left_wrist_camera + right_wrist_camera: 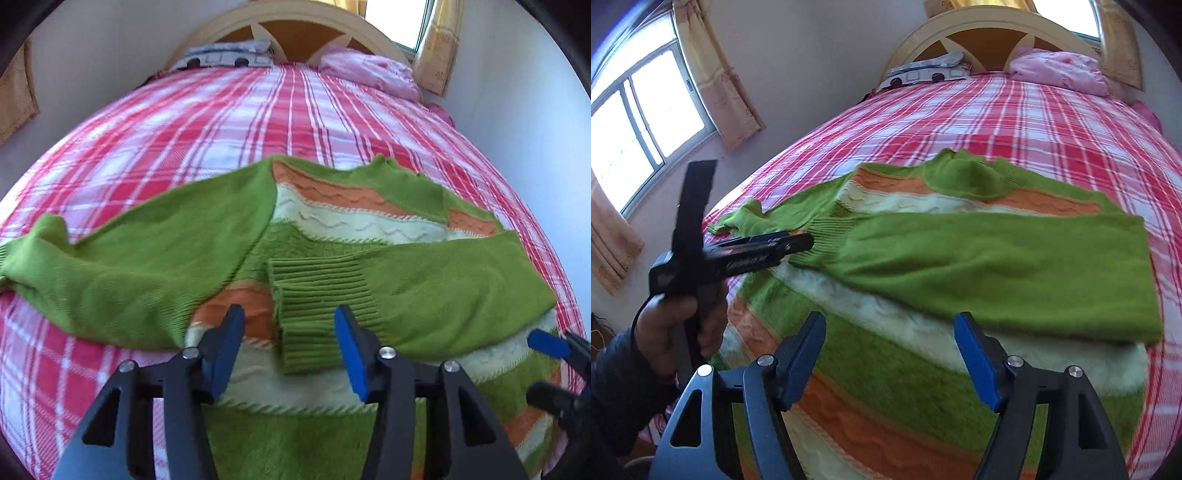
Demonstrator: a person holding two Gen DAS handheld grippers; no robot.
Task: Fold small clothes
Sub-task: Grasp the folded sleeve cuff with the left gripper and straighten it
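A small green sweater (325, 236) with orange and cream stripes lies flat on the plaid bed; it also shows in the right wrist view (923, 369). Its right sleeve (997, 266) is folded across the chest, with the ribbed cuff (317, 310) near the middle. The left sleeve (129, 258) stretches out to the left. My left gripper (291, 350) is open and empty, just above the ribbed cuff. My right gripper (890, 354) is open and empty above the sweater's lower body. In the left wrist view it (550, 369) shows at the right edge.
The bed has a red, pink and white plaid cover (221, 122). A patterned pillow (229, 55) and pink bedding (369, 72) lie by the wooden headboard (295, 22). Walls flank the bed. A curtained window (639, 122) is on the left.
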